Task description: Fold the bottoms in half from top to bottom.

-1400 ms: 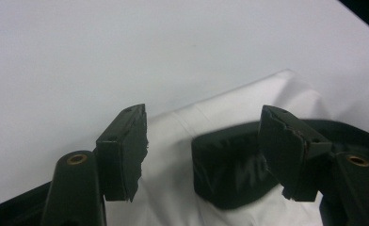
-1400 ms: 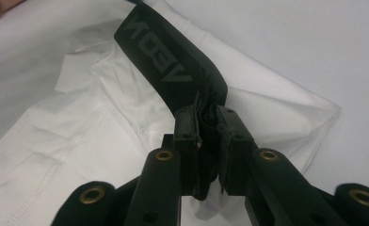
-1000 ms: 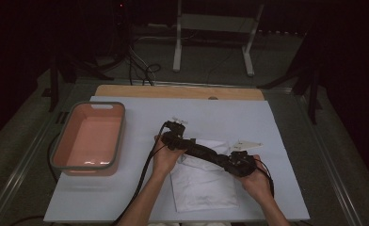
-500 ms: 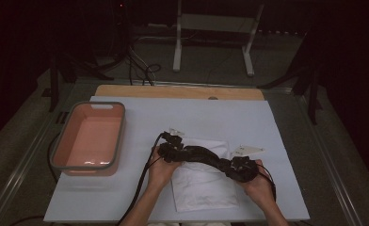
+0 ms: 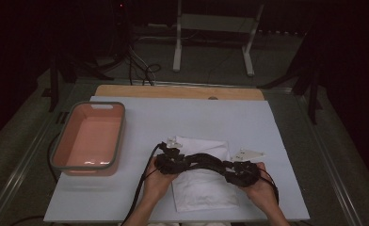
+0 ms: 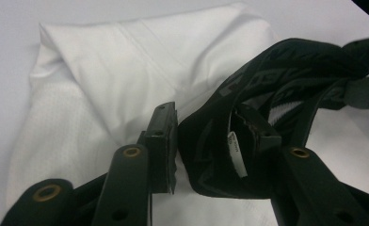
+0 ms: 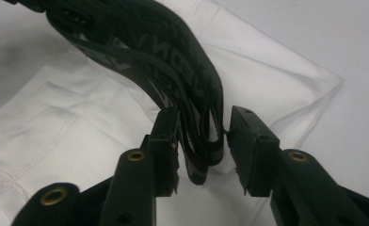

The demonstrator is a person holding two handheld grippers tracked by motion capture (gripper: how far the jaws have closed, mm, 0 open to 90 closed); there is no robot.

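1. Two grippers share one black garment, stretched above the folded white cloth near the table's front edge.
2. Left gripper: jaws closing, garment's left end bunched between them.
3. Right gripper: jaws opening, garment's right end folded loosely between them.

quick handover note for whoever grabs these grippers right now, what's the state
Left hand-held gripper: jaws just closing on one end of the black strap.
Right hand-held gripper: jaws just opening, the strap's other folded end between them, seemingly loose.
Strap spans both, above the folded white cloth on the table mat.
Pink bin sits left, empty.
Left: likely set the strap down or bin it.
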